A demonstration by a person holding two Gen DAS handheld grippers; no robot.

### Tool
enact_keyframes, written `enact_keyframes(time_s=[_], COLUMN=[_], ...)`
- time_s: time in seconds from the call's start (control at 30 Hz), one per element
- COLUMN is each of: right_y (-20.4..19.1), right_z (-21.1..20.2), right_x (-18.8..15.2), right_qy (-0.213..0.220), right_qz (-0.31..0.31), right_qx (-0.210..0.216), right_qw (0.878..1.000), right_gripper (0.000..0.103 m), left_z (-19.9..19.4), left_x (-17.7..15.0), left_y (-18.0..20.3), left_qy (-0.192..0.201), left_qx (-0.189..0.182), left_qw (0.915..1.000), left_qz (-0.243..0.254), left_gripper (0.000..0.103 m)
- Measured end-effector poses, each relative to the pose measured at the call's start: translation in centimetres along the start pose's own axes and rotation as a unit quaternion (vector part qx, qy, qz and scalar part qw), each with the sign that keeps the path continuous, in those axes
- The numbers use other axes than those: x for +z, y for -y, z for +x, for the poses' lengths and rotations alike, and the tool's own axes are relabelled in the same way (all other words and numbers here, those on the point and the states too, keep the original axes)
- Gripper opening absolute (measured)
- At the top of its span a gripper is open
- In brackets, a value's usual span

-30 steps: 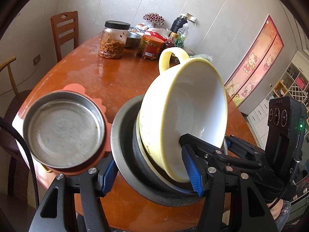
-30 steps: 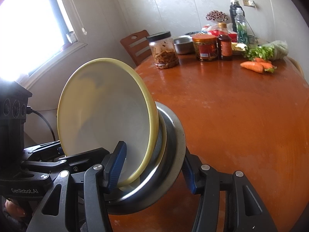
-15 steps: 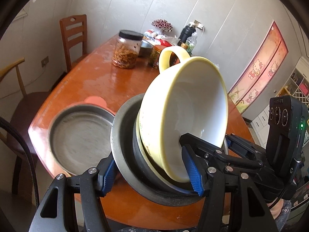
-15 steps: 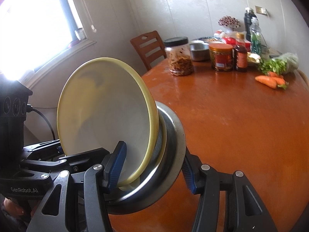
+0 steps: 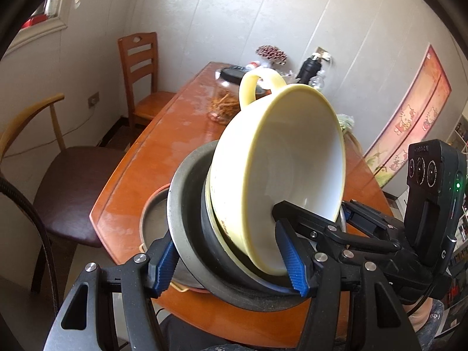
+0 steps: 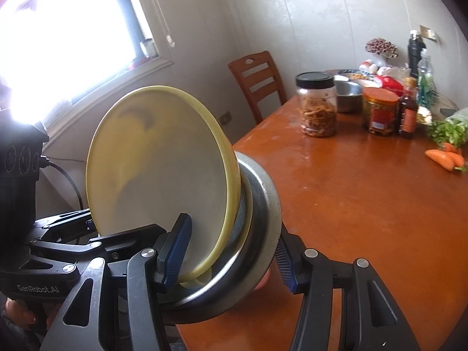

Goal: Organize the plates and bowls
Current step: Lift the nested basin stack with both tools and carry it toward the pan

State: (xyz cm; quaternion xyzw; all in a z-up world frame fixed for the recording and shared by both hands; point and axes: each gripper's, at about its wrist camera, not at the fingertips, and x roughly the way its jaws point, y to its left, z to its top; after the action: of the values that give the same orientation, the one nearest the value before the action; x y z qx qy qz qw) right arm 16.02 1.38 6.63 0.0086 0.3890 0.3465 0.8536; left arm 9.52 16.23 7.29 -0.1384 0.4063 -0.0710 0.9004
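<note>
Both grippers clamp one stack of dishes between them, held on edge in the air by the near end of the table. In the left wrist view my left gripper (image 5: 231, 266) is shut on the stack: a yellow handled bowl (image 5: 280, 158) nested in a metal plate (image 5: 187, 213). In the right wrist view my right gripper (image 6: 231, 251) is shut on the same stack: the yellow bowl (image 6: 158, 169) and the metal plate (image 6: 263, 225). A second metal plate on an orange tray (image 5: 152, 219) lies on the table below, mostly hidden.
The wooden table (image 6: 365, 204) carries a glass jar (image 6: 317, 105), a red-lidded jar (image 6: 378, 111), a sauce bottle (image 6: 408, 115), a steel bowl (image 6: 348, 93), greens and carrots (image 6: 444, 155) at its far end. Chairs (image 5: 140, 73) stand at the left.
Both grippers have lifted and pulled the stack back from the table; the table looks farther and lower. The plate on the orange tray has slid behind the stack. The grip is unchanged.
</note>
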Motion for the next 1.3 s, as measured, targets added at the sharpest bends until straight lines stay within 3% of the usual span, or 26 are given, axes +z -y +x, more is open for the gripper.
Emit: enact_keyframes(time_s=[0.53, 1.03, 1.3], right_y=[0.8, 1.5, 1.5], right_z=[6.4, 7.4, 6.8], right_x=[-1.6, -2.0, -1.9], right_qy=[-0.063, -0.077, -0.066], right_qz=[0.007, 0.027, 0.024], right_qx=[0.006, 0.020, 0.010], right_qw=[0.998, 0.997, 0.998], right_gripper=[0.057, 0.057, 0.066], left_z=[4.0, 4.4, 3.9], left_x=[-1.2, -1.3, -1.1], left_y=[-3.6, -3.4, -3.5], left_qy=[-0.043, -0.050, -0.045], left_qx=[0.001, 0.011, 0.024], left_qw=[0.9987, 0.9985, 0.9985], left_qz=[-0.025, -0.020, -0.019], left_gripper=[0.063, 0.063, 0.064])
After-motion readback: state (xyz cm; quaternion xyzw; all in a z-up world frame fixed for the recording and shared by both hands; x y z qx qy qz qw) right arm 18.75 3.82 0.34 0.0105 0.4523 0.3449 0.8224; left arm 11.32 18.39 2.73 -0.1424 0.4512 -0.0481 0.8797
